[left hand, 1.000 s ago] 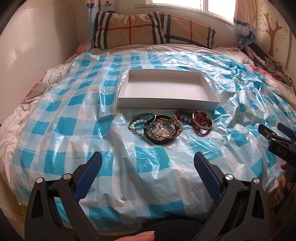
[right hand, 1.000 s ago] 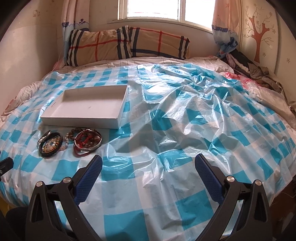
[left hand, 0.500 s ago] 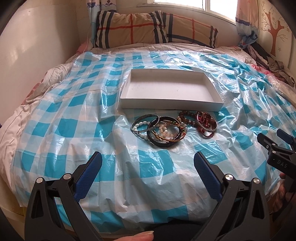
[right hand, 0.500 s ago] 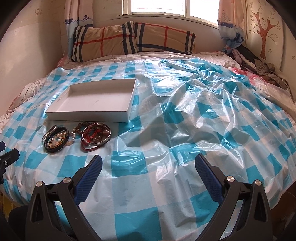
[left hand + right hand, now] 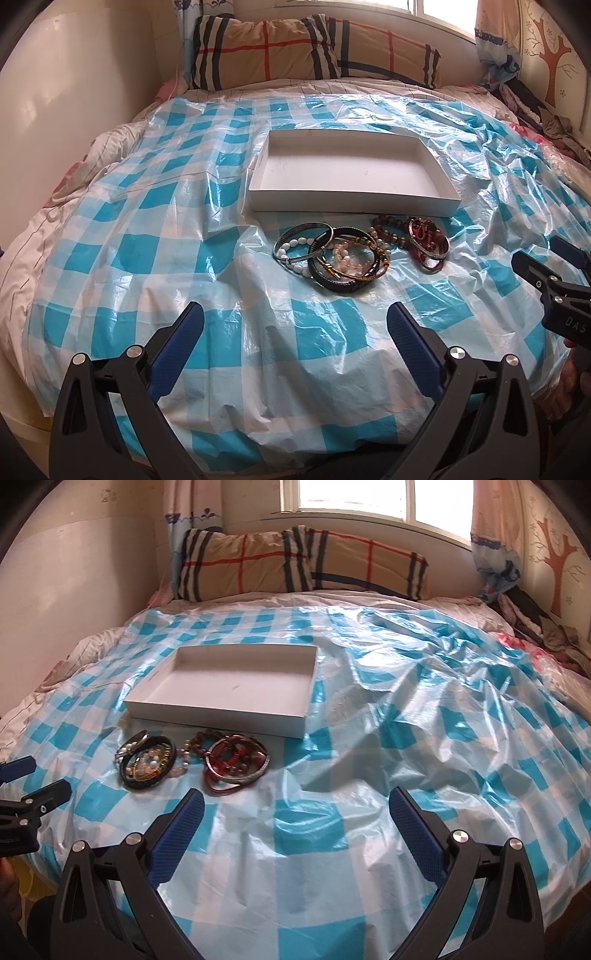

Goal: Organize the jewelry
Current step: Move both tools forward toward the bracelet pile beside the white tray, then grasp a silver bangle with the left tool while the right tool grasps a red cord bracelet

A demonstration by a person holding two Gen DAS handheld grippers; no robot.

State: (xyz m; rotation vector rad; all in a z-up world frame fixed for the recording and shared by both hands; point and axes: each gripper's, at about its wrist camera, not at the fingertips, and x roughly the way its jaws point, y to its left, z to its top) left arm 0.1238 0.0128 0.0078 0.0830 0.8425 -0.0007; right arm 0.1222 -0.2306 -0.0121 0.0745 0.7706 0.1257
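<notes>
Bangles lie ahead of the left gripper — nearer than the right gripper; both jaws apart, empty.

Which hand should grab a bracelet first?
Probably the left gripper: the bracelets lie almost straight ahead between its open fingers. For the right gripper, they sit off to its left side.
</notes>
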